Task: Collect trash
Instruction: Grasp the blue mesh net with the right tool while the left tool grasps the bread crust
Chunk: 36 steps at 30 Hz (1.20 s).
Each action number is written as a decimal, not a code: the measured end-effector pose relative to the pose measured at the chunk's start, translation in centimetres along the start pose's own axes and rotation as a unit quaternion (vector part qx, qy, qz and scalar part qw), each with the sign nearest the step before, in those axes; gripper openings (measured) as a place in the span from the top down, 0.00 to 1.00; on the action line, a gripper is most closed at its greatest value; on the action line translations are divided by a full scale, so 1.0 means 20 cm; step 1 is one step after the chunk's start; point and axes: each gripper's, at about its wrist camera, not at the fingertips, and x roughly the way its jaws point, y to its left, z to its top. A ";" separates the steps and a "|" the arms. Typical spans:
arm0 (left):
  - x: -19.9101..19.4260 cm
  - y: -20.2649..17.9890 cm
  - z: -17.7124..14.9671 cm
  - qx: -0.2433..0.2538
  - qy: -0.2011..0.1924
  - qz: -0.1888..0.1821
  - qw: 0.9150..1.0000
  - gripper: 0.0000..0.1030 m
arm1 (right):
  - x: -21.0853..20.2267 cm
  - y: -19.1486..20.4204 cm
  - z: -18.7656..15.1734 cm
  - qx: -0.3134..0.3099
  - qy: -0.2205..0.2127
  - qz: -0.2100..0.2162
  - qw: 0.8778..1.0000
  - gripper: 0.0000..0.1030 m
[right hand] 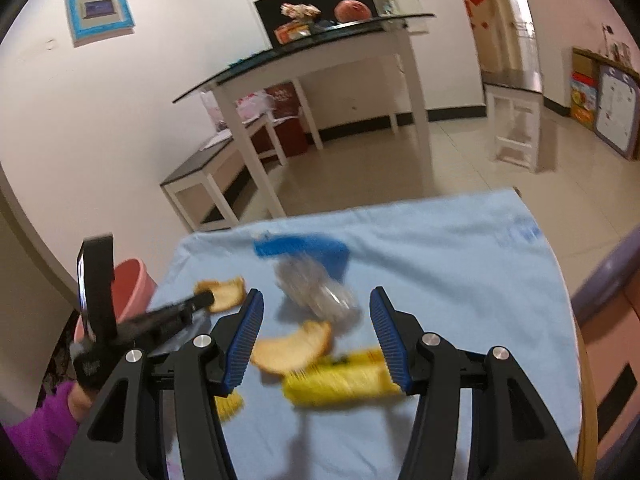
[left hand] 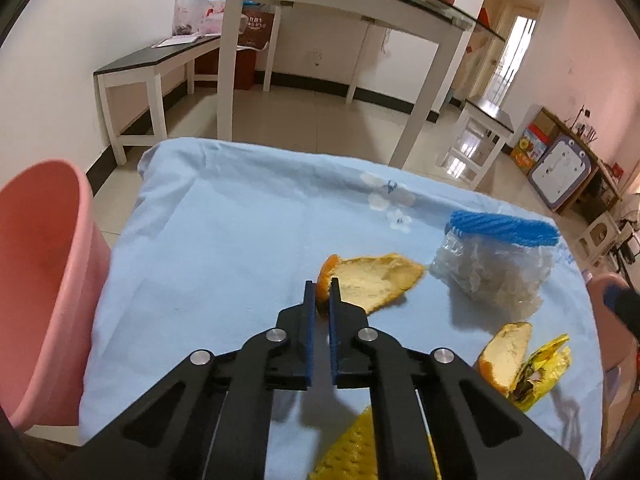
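Note:
My left gripper (left hand: 323,286) is shut on the near edge of a large orange peel (left hand: 372,280), which lies on the light blue cloth (left hand: 240,232). The peel also shows in the right wrist view (right hand: 224,294), with the left gripper (right hand: 204,299) clamped on it. A crumpled clear plastic bottle with a blue label (left hand: 496,256) lies to the right. A second orange peel (left hand: 506,354) and a yellow wrapper (left hand: 540,372) lie near the front right. My right gripper (right hand: 316,300) is open and empty above the second peel (right hand: 294,346), the yellow wrapper (right hand: 340,380) and the bottle (right hand: 316,284).
A pink bin (left hand: 44,280) stands on the floor left of the cloth-covered table; it also shows in the right wrist view (right hand: 130,288). Another yellow wrapper (left hand: 352,448) lies under my left gripper. A white glass-topped table (left hand: 320,12) and a bench (left hand: 152,68) stand beyond.

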 end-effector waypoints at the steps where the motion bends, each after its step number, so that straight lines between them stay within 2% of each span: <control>1: -0.02 0.00 0.00 0.001 -0.006 -0.001 1.000 0.96 | 0.03 0.02 0.03 -0.004 -0.003 -0.001 1.000 0.47; 10: -0.14 0.01 -0.04 -0.006 -0.016 -0.033 0.999 0.96 | 0.28 0.06 0.14 -0.006 0.019 -0.006 1.000 0.47; 13: -0.16 0.01 -0.05 -0.006 -0.016 -0.042 0.999 0.96 | 0.36 0.06 0.15 -0.005 0.028 -0.019 0.999 0.47; 14: -0.16 0.02 -0.06 -0.006 -0.015 -0.046 0.999 0.96 | 0.38 0.05 0.15 -0.003 0.033 -0.017 0.999 0.51; 15: -0.17 0.02 -0.06 -0.007 -0.016 -0.047 0.999 0.96 | 0.40 0.05 0.14 0.001 0.040 -0.013 0.999 0.63; 18: -0.19 0.01 -0.08 -0.009 -0.016 -0.050 0.999 0.96 | 0.42 0.04 0.11 0.006 0.054 -0.013 0.998 0.84; 19: -0.19 0.01 -0.08 -0.010 -0.017 -0.051 0.999 0.96 | 0.41 0.04 0.10 0.009 0.052 -0.011 0.999 0.85; 20: -0.20 0.01 -0.08 -0.010 -0.018 -0.052 0.998 0.96 | 0.41 0.03 0.10 0.009 0.049 -0.010 0.999 0.92; 21: -0.20 0.01 -0.08 -0.009 -0.020 -0.052 0.998 0.96 | 0.39 0.03 0.09 0.009 0.045 -0.010 0.999 0.95; 32: -0.32 0.01 -0.10 -0.013 -0.034 -0.059 0.998 0.96 | 0.10 0.02 0.06 0.019 -0.006 0.013 1.000 0.96; 36: -0.38 0.02 -0.12 -0.014 -0.037 -0.061 0.997 0.96 | -0.04 0.00 0.03 0.049 -0.014 0.049 0.997 0.96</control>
